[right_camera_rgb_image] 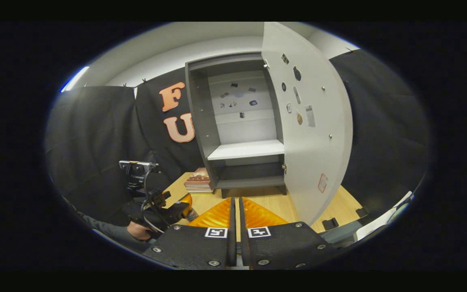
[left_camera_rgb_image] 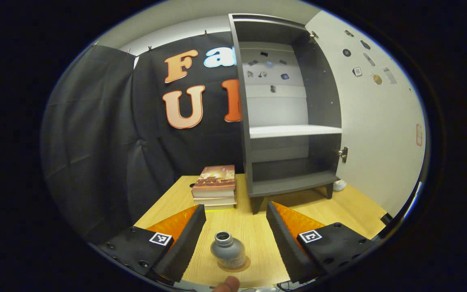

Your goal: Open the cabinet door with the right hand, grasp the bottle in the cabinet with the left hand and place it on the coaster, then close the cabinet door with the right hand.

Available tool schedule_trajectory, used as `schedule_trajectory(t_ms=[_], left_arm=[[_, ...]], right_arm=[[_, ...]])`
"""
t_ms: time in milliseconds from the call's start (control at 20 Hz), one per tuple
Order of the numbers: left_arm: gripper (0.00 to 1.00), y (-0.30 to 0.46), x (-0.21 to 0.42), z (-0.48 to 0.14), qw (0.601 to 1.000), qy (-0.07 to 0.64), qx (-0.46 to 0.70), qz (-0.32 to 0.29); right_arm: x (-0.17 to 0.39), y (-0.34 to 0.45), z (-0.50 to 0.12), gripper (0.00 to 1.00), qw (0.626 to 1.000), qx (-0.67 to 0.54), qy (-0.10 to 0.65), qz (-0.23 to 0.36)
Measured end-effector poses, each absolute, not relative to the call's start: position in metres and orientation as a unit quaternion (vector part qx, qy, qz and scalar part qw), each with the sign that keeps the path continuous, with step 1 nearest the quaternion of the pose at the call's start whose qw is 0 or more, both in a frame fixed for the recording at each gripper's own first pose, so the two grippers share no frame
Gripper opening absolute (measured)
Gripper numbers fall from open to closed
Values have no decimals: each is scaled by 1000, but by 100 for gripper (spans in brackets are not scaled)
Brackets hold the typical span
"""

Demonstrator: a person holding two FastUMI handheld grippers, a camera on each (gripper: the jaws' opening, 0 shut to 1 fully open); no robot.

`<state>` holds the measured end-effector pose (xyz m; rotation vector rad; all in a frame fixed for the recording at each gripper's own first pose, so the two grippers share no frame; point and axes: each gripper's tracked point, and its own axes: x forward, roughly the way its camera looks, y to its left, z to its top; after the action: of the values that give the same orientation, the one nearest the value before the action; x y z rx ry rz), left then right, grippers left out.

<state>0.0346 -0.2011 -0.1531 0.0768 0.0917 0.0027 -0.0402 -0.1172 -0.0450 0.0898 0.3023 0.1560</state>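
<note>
The bottle (left_camera_rgb_image: 228,250) stands upright on the coaster (left_camera_rgb_image: 245,265) on the counter (left_camera_rgb_image: 253,227), between the fingers of the left tool (left_camera_rgb_image: 236,221), which are spread wide apart and clear of it, so the placing looks done. Behind it, the cabinet (left_camera_rgb_image: 286,121) shows bare shelves, its door (right_camera_rgb_image: 312,121) swung wide. The right tool (right_camera_rgb_image: 236,215) has its fingers together, gripping nothing and facing the door, probably readying to push it shut. A stack of books (left_camera_rgb_image: 215,186) sits just beside the cabinet.

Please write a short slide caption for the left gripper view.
Open left gripper around the bottle standing on the coaster; cabinet door open.
</note>
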Motion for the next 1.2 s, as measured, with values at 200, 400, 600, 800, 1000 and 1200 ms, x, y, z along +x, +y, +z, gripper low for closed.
schedule_trajectory(t_ms=[200, 400, 600, 800, 1000, 1200], left_arm=[[98, -225, 31, -98, 999, 13, 44, -25], [95, -244, 28, -56, 998, -20, 49, -41], [98, -257, 24, -50, 996, -25, 61, -52], [98, -266, 24, -50, 997, -18, 41, -61], [98, -266, 20, -45, 997, -21, 44, -59], [98, -264, 20, -46, 997, -19, 46, -53]], right_arm=[[-34, -149, -8, 5, 991, 42, 111, 59], [-31, -188, 20, 16, 996, 40, 79, 34], [-32, -235, 32, 34, 997, 29, 70, 0], [-24, -271, 41, 45, 997, 22, 66, -24], [-9, -296, 34, 48, 997, 20, 70, -29], [8, -308, 21, 51, 996, 21, 78, -32]])
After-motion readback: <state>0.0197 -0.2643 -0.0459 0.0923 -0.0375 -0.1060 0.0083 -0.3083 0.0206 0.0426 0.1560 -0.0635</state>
